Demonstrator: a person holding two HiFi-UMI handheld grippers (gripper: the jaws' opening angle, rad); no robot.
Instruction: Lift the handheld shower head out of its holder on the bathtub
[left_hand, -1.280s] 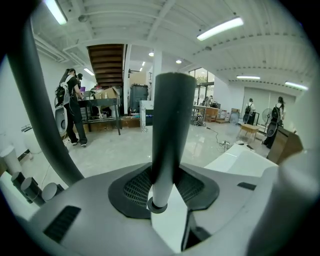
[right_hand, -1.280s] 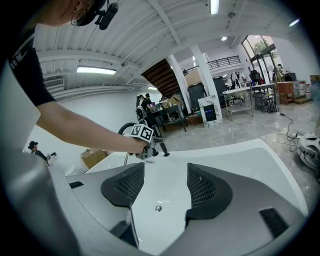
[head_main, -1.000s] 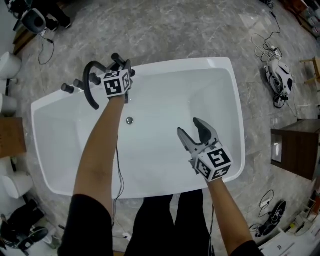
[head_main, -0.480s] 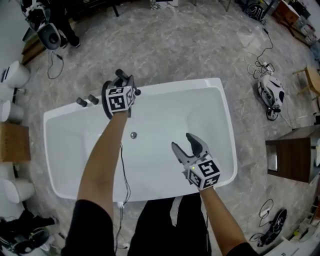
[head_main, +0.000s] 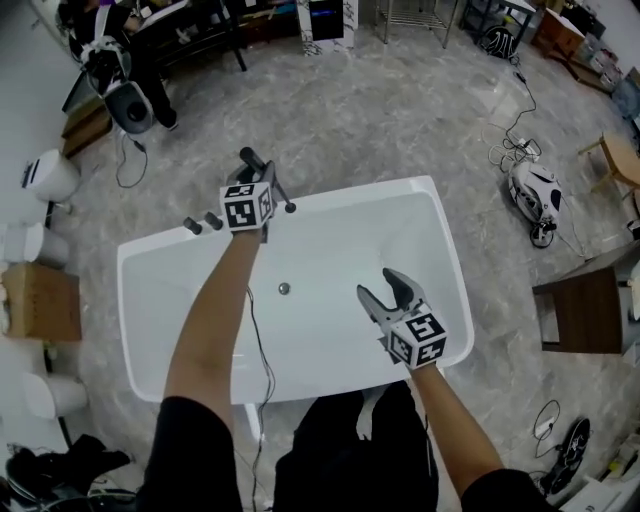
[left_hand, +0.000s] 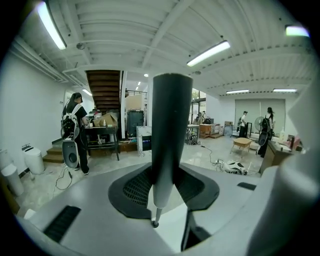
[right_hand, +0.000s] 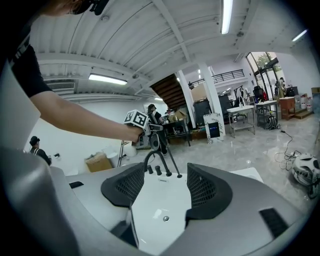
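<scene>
The black handheld shower head is up off the far rim of the white bathtub. My left gripper is shut on its handle. In the left gripper view the dark handle stands upright between the pads of the left gripper and tapers to a thin hose end. That hose runs down to the rim. My right gripper hangs open over the tub's near right side, holding nothing. Through the right gripper I see the held shower head above the curved black spout.
Two black faucet knobs sit on the far left rim; the drain is in the tub floor. Around the tub are a cardboard box, a wooden cabinet, a white appliance with cables, and a person by a table.
My left gripper has risen with the shower head, away from the tub rim. The right gripper has risen too, still open. The tub looks smaller and farther below.
</scene>
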